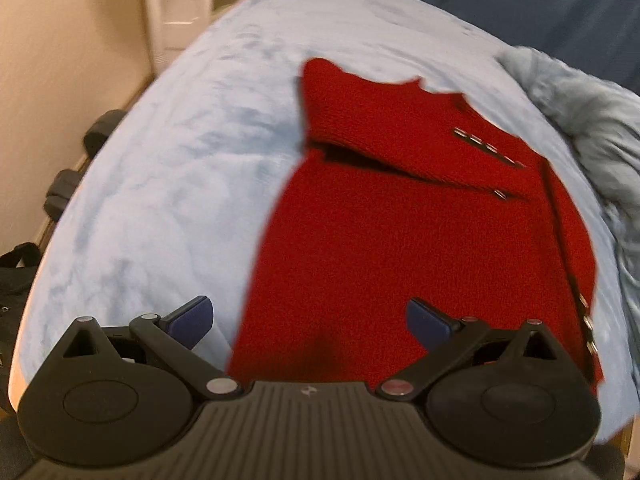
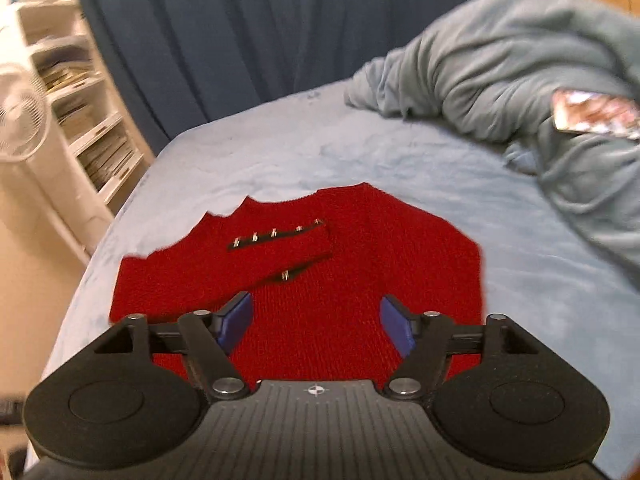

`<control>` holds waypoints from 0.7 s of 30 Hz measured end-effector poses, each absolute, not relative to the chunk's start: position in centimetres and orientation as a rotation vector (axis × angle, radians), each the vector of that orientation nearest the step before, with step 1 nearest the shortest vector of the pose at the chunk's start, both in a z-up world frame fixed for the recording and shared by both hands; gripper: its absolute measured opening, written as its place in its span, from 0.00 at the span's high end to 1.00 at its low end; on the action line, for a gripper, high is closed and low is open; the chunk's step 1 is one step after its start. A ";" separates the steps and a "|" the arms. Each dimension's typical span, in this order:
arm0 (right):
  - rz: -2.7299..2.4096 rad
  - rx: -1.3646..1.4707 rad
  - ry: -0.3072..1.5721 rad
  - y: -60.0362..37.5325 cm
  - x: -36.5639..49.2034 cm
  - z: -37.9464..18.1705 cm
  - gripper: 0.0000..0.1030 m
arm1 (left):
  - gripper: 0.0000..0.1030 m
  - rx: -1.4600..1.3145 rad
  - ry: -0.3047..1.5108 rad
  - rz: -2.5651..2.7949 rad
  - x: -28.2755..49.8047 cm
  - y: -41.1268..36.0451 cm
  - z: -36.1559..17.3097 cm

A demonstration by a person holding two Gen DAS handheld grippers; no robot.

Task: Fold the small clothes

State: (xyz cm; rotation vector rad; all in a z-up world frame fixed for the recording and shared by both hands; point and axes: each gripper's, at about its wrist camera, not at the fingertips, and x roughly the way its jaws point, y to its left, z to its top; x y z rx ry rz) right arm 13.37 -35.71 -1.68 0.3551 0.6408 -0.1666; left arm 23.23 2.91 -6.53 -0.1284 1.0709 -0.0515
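Note:
A red knitted cardigan (image 1: 384, 240) with small metal buttons lies flat on the light blue bed cover (image 1: 160, 184). One sleeve is folded across its chest. My left gripper (image 1: 310, 322) hovers over the garment's near hem, open, with nothing between its blue pads. In the right wrist view the same cardigan (image 2: 352, 280) lies below and ahead, its folded sleeve (image 2: 280, 256) showing a row of buttons. My right gripper (image 2: 316, 326) stands open above the cloth with nothing between its fingers.
A crumpled grey-blue blanket (image 2: 520, 80) is heaped at the bed's right, with a printed card or phone (image 2: 596, 116) on it. A dark blue curtain (image 2: 240, 40) hangs behind. White shelves (image 2: 80, 100) and a fan (image 2: 20, 112) stand left. Dark shoes (image 1: 80, 160) lie on the floor.

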 end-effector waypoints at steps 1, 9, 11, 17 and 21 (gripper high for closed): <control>-0.174 0.330 0.631 -35.1 11.1 -1.1 0.27 | 0.00 -0.119 1.064 -0.064 22.4 2.3 -6.2; -0.153 0.156 0.596 -32.8 1.3 1.7 0.20 | 0.00 -0.111 0.994 -0.161 14.1 -1.0 -3.4; -0.168 0.138 0.559 -32.6 0.0 2.0 0.19 | 0.00 -0.081 0.981 -0.171 12.4 -1.5 -2.8; -0.132 0.199 0.540 -32.4 -3.2 2.4 0.19 | 0.00 -0.024 0.921 -0.153 8.5 -2.7 -1.3; -0.115 0.164 0.527 -32.0 -4.4 2.8 0.19 | 0.00 -0.019 0.916 -0.160 7.5 -3.5 -1.0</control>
